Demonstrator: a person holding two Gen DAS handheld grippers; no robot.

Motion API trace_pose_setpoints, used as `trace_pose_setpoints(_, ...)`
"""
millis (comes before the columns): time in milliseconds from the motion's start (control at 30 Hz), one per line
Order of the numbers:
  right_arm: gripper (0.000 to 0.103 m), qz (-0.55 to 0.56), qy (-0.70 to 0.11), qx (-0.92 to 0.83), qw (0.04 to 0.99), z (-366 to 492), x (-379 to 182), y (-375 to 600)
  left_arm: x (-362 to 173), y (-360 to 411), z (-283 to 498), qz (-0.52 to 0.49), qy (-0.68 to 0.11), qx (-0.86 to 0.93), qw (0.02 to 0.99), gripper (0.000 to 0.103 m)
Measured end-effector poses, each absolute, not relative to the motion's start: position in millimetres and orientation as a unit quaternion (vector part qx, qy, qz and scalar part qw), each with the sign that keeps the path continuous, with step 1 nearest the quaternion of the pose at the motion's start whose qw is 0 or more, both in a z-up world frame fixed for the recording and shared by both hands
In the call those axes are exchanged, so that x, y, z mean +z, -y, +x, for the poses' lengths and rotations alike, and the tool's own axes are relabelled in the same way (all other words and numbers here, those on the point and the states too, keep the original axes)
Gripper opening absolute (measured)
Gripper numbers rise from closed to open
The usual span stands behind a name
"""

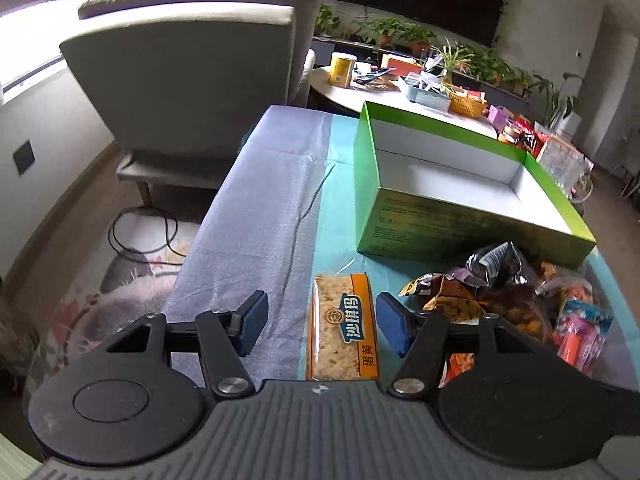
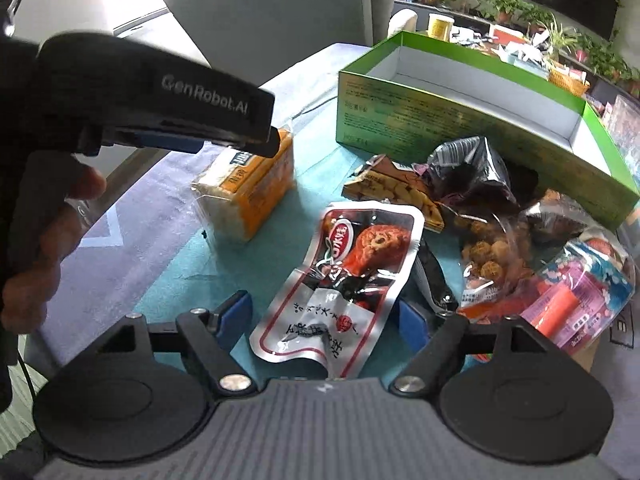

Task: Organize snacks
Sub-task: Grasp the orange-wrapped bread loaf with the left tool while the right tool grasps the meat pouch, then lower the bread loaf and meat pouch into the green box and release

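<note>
Both grippers stand wide open, holding nothing: left gripper straddles the orange sachima pack, right gripper the chicken-drumstick pouch, both near the green box.

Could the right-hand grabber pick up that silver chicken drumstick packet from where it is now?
Probably yes. The right gripper is open, its blue pads either side of the drumstick packet, which lies on top with nothing over it. The pads do not press it yet. One edge rests on a black packet, which might get pinched too.
</note>
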State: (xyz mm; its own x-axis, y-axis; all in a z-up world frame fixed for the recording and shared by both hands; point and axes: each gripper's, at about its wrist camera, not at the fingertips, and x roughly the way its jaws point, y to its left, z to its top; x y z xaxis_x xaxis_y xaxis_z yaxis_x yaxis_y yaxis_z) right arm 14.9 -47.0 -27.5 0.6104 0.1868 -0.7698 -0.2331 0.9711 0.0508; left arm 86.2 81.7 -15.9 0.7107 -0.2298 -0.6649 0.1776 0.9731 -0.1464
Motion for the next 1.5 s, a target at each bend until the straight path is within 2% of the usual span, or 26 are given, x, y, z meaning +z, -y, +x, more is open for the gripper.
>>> trace_pose_setpoints(333, 0.054, -0.023, -0.420, 0.112, 0.900, 11.1, -25.4, 55.4, -6.5, -72.1, 85.0, -0.033, -0.348, -0.118, 0.929, 0.059)
trace_pose_setpoints(567, 0.052, -0.015, -0.417, 0.117, 0.901, 13.0, -23.7, 61.6, -30.9, -56.5, 92.3, 0.021, -0.386, -0.114, 0.915, 0.061)
trace_pose_setpoints(600, 0.052, -0.015, -0.417, 0.117, 0.901, 12.8, -23.6, 62.8, -35.5, -55.9, 94.0, 0.024, -0.393, -0.112, 0.913, 0.059)
trace_pose_setpoints(667, 0.051, -0.014, -0.415, 0.118, 0.902, 12.0, -23.2, 65.6, -43.4, -59.5, 98.2, 0.009, -0.407, -0.112, 0.906, 0.036)
trace_pose_setpoints(700, 0.051, -0.013, -0.413, 0.120, 0.903, 11.5, -22.8, 66.4, -44.3, -62.9, 98.7, -0.005, -0.407, -0.114, 0.906, 0.035)
trace_pose_setpoints(1500, 0.051, 0.020, -0.286, 0.096, 0.953, 4.9, 31.1, 111.9, 22.2, -54.5, 79.8, -0.026, -0.306, -0.122, 0.944, 0.035)
